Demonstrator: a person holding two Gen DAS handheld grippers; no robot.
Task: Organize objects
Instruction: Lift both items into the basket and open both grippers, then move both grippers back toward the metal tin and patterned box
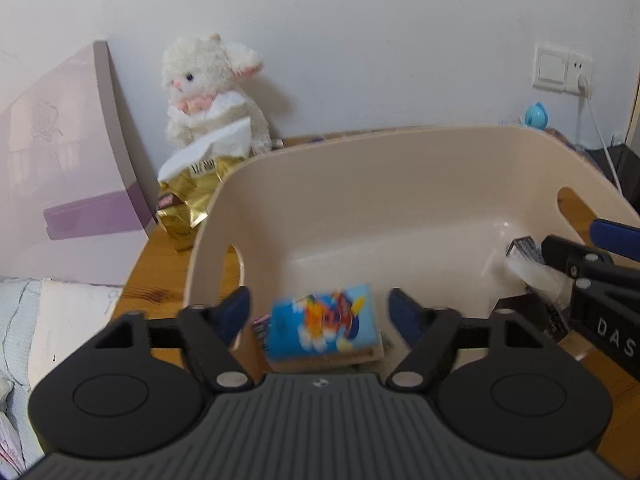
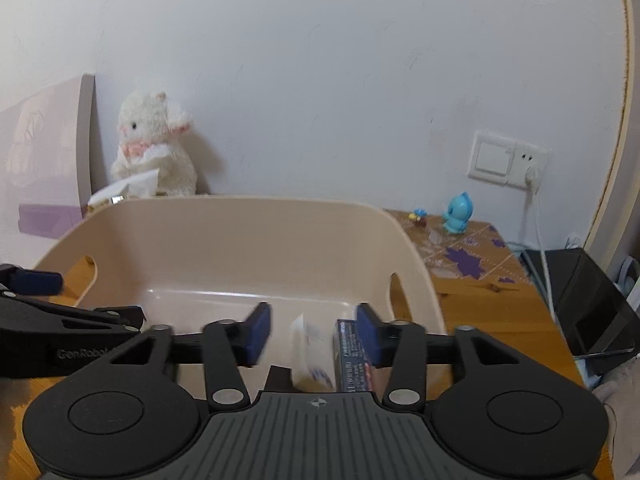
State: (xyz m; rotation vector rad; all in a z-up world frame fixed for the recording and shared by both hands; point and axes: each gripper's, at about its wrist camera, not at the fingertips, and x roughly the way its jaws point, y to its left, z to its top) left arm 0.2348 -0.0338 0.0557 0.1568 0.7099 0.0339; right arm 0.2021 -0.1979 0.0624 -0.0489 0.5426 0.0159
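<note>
A beige plastic bin (image 1: 400,184) stands on the wooden table; it also shows in the right wrist view (image 2: 240,240). My left gripper (image 1: 320,312) is open above the bin's near edge, and a blurred blue cartoon packet (image 1: 324,326) sits between its fingers, free of both pads. My right gripper (image 2: 314,334) is open over the bin's right side, with a dark box (image 2: 352,356) and a white wrapped item (image 2: 310,356) between its fingers; the box lies against the right pad. The right gripper also shows in the left wrist view (image 1: 592,264).
A white plush bunny (image 1: 212,88) and a gold packet (image 1: 184,208) stand behind the bin at the left, by a pink board (image 1: 60,168). A blue toy figure (image 2: 458,214) and a small figurine (image 2: 419,216) stand on the right. A wall socket (image 2: 508,158) has a cable.
</note>
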